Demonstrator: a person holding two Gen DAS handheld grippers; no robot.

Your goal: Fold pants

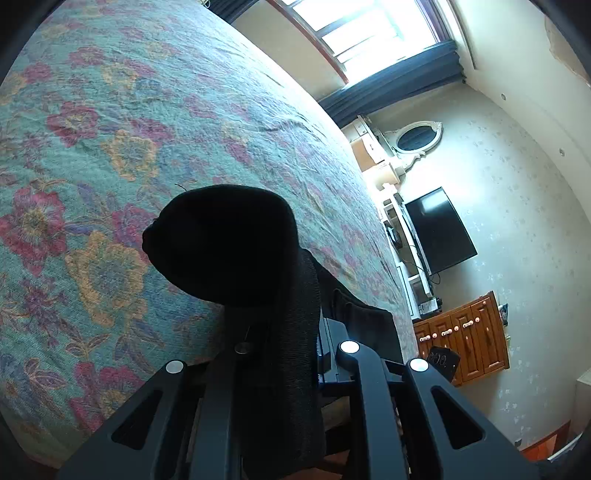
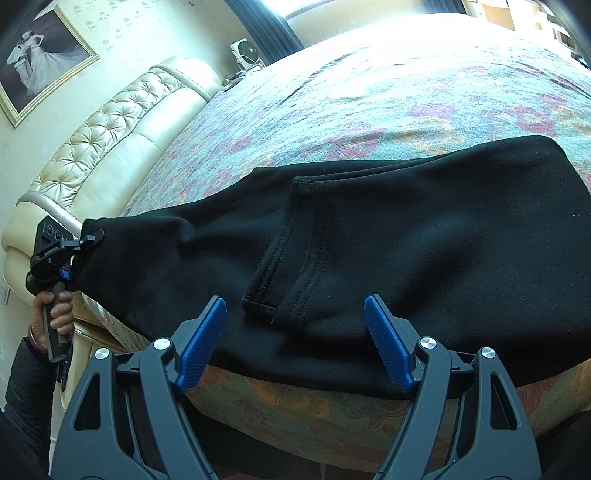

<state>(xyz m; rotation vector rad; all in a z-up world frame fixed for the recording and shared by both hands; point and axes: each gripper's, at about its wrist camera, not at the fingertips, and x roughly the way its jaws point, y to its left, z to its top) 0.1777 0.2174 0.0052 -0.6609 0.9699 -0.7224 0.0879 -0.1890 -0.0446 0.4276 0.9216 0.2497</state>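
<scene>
Black pants (image 2: 424, 240) lie flat across the floral bedspread (image 2: 369, 110) near the bed's front edge, a stitched pocket (image 2: 291, 251) facing up. At the far left of the right wrist view, my left gripper (image 2: 90, 236) is shut on the pants' left end and holds it lifted off the bed, with a hand (image 2: 55, 310) on its handle. In the left wrist view the pinched black cloth (image 1: 221, 240) bulges over my left gripper (image 1: 295, 317) and hides its fingertips. My right gripper (image 2: 295, 325) hovers open just above the pants' near edge, its blue pads (image 2: 207, 339) apart and touching nothing.
A cream tufted headboard (image 2: 110, 140) stands left of the bed under a framed picture (image 2: 40, 55). Beyond the bed's far side are a wall TV (image 1: 439, 229), a wooden cabinet (image 1: 465, 343), an oval mirror (image 1: 415, 138) and a curtained window (image 1: 369, 33).
</scene>
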